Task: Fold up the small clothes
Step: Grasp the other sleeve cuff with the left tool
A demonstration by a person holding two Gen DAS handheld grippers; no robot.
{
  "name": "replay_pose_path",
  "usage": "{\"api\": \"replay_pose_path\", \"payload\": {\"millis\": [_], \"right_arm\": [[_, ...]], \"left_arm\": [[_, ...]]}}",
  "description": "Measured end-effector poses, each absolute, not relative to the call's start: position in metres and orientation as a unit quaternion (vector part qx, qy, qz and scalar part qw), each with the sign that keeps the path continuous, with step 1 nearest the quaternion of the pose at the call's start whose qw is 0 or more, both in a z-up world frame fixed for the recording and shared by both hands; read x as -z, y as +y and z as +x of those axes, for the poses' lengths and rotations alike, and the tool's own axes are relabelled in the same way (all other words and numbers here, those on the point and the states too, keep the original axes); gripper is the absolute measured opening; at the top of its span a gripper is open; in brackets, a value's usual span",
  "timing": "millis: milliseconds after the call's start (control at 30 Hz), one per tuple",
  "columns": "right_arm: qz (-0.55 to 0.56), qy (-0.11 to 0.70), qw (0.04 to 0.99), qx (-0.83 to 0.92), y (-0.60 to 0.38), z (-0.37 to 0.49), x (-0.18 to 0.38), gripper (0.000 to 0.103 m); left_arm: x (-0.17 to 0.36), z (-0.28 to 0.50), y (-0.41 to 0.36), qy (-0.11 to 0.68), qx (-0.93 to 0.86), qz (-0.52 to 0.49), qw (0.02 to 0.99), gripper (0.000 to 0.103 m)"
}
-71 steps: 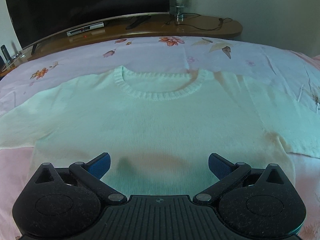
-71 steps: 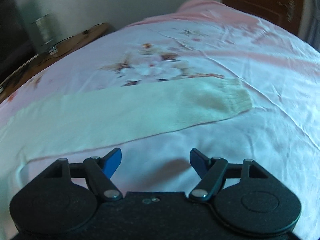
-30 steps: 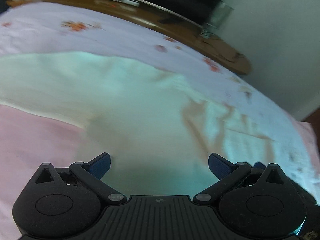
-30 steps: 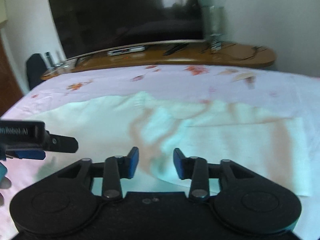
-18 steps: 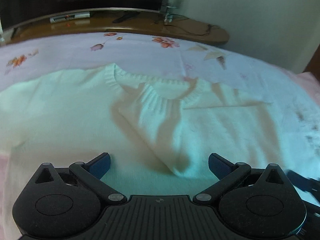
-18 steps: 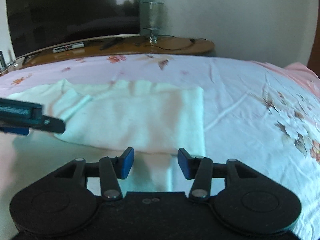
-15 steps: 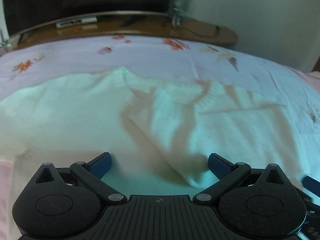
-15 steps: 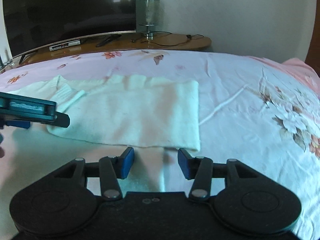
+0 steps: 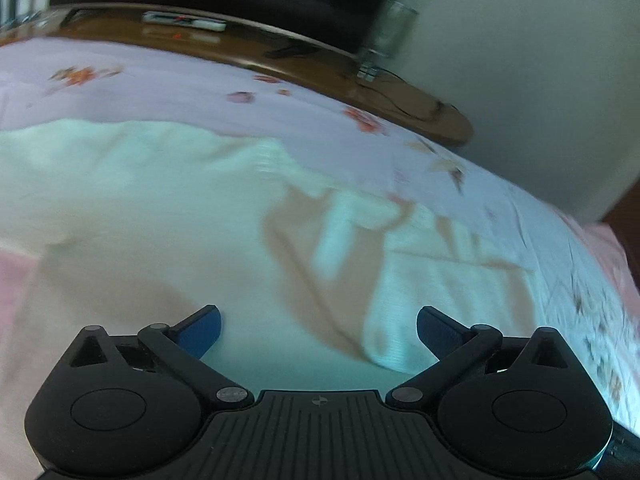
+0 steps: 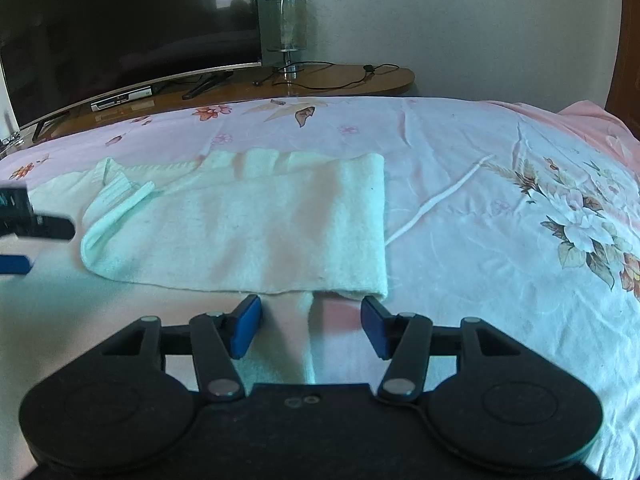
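A cream knit sweater [image 9: 160, 216] lies flat on the bed. Its right sleeve and side are folded over onto the body [image 10: 256, 228], with the cuff [image 10: 120, 196] near the ribbed neckline. My left gripper [image 9: 318, 330] is open and empty, hovering over the sweater's lower body; this view is motion-blurred. My right gripper [image 10: 310, 324] is open and empty just in front of the folded panel's near edge, above the sweater's side edge. The left gripper also shows at the left edge of the right wrist view [image 10: 24, 232].
The bed has a pink floral sheet [image 10: 500, 208]. A wooden TV stand [image 10: 320, 78] runs behind the bed with a dark television [image 10: 120, 32], a glass lamp [image 10: 286, 36], cables and a set-top box [image 10: 120, 100]. A wall stands behind.
The right sleeve and side were folded over the sweater's body, and the right gripper opened and drew back from it. The left gripper has swung leftward over the sweater and stayed open.
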State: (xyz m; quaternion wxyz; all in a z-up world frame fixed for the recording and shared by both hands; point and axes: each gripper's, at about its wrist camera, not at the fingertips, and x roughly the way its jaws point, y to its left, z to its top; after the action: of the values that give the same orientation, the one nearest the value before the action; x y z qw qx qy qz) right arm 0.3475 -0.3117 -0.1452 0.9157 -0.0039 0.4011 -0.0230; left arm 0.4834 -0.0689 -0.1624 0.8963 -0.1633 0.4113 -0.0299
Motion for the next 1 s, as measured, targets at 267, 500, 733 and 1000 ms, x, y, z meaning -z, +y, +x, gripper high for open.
{"api": "replay_pose_path", "payload": {"millis": [267, 500, 733, 1000], "right_arm": [[0.005, 0.399, 0.917, 0.026, -0.313, 0.347, 0.145, 0.056], [0.011, 0.397, 0.917, 0.027, -0.315, 0.347, 0.145, 0.056], [0.019, 0.397, 0.917, 0.04, -0.316, 0.352, 0.148, 0.058], [0.013, 0.397, 0.916, 0.056, -0.316, 0.349, 0.147, 0.065]], "left_arm": [[0.172, 0.51, -0.092, 0.389, -0.015, -0.072, 0.918, 0.06], [0.168, 0.481, -0.026, 0.336, -0.042, -0.184, 0.923, 0.013], [0.179, 0.476, -0.001, 0.345, -0.018, -0.245, 0.906, 0.013], [0.147, 0.476, 0.002, 0.288, 0.005, -0.265, 0.92, 0.004]]}}
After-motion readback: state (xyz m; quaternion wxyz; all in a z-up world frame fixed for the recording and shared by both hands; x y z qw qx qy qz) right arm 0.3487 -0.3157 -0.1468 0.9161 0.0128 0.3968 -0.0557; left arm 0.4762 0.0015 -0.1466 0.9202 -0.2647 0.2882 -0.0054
